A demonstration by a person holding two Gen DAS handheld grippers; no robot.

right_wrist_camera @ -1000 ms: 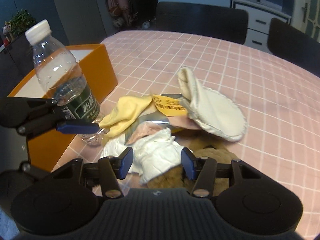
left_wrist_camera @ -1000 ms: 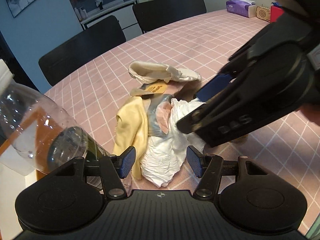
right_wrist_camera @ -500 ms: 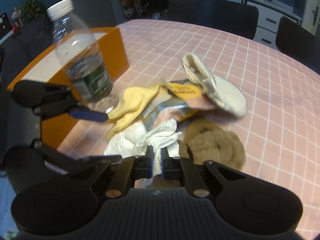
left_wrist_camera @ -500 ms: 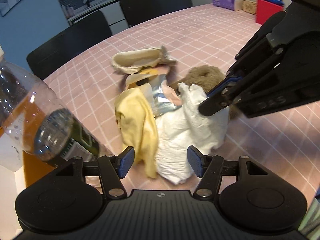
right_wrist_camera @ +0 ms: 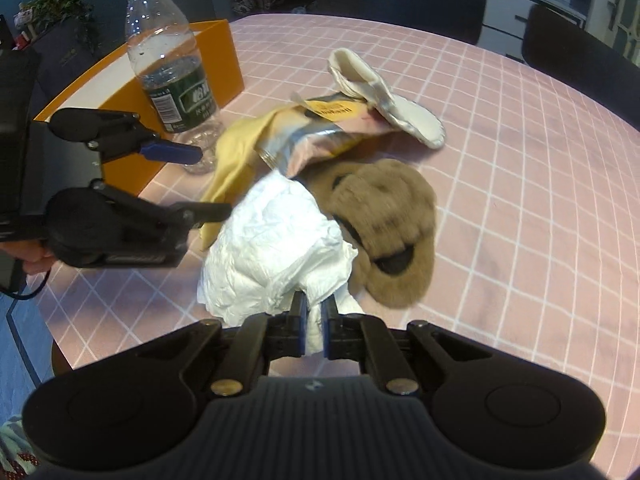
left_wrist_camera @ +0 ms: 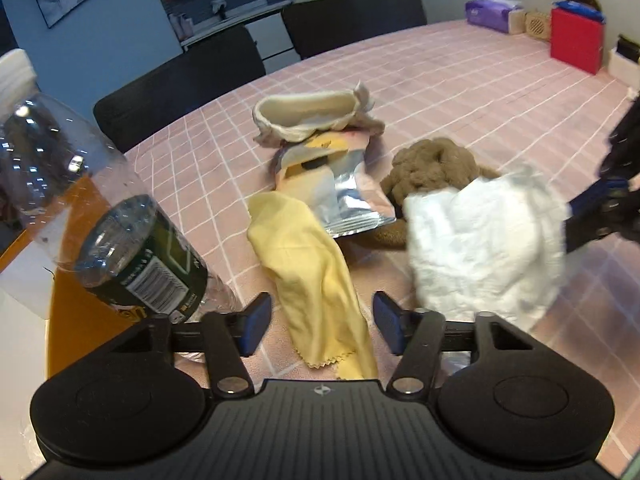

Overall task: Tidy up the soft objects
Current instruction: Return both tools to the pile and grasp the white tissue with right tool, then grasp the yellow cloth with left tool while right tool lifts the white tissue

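Two grippers work over the counter (right_wrist_camera: 520, 160), which is covered with a pink checked cloth. Nearest, the right gripper (right_wrist_camera: 314, 326) has its fingers pressed together on a fold of the crumpled white soft cloth (right_wrist_camera: 272, 248); this cloth hangs bunched and wrinkled from the blue pads and looks lifted from the pile, just beside the fluffy brown slipper (right_wrist_camera: 392, 236). In the left wrist view the same white cloth (left_wrist_camera: 484, 248) is at the right, a little blurred. The left gripper (left_wrist_camera: 322, 322) is spread apart and holds nothing; the thin yellow cloth (left_wrist_camera: 316, 284) with a zigzag edge lies flat on the counter between its fingers. Beside it on the left stands the clear plastic water bottle with a green label (right_wrist_camera: 172, 64), touching the orange cardboard box (right_wrist_camera: 132, 100). Behind the yellow cloth lies the silver and pink foil snack bag (left_wrist_camera: 332, 192), and on its far end rests the cream white fabric slipper (left_wrist_camera: 308, 116). Far back on the counter stand a red box (left_wrist_camera: 576, 40) and a purple tissue pack (left_wrist_camera: 492, 12).

Half a second ago the white cloth was lying against the yellow cloth and covering part of the brown slipper; now it is pulled away to the right, so the yellow cloth and the snack bag are uncovered. One second ago the right gripper was still wide around the cloth.
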